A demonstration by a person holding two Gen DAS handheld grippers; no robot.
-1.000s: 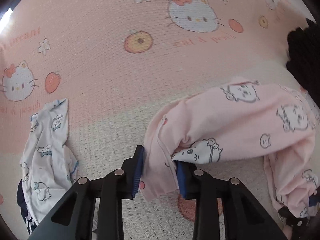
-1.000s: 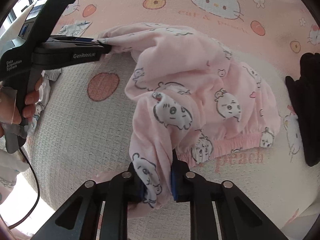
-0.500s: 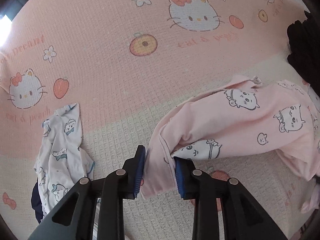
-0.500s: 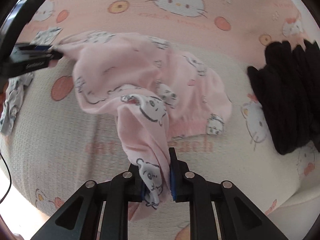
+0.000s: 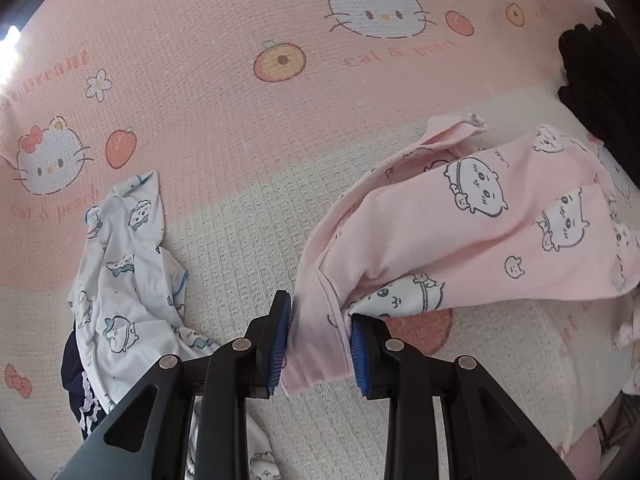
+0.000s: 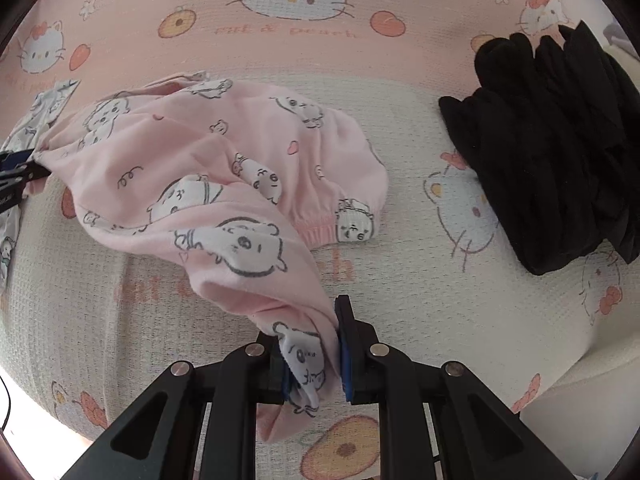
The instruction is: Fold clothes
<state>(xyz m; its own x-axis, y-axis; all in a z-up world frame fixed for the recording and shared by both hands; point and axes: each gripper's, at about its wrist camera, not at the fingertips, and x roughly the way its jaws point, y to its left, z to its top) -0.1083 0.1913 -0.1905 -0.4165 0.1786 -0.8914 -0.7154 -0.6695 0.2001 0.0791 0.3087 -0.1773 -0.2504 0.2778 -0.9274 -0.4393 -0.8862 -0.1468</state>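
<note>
Pink pyjama trousers with cartoon animal prints hang stretched between my two grippers above the bed. My left gripper is shut on one end of the cloth, which bunches between its blue pads. In the right wrist view the pink trousers spread leftward, elastic waistband resting on the cover. My right gripper is shut on the other end, with a fold hanging below the jaws. The left gripper's tip shows at the far left edge, clamped on the cloth.
The bed cover is pink and cream with cat and peach prints. A white printed garment lies crumpled at the left over something dark blue. A black garment pile sits at the right. The bed's edge falls away at lower right.
The two grippers have drawn apart, the right one sliding rightward, so the pink trousers are pulled out longer and flatter. The black pile has come into the right wrist view.
</note>
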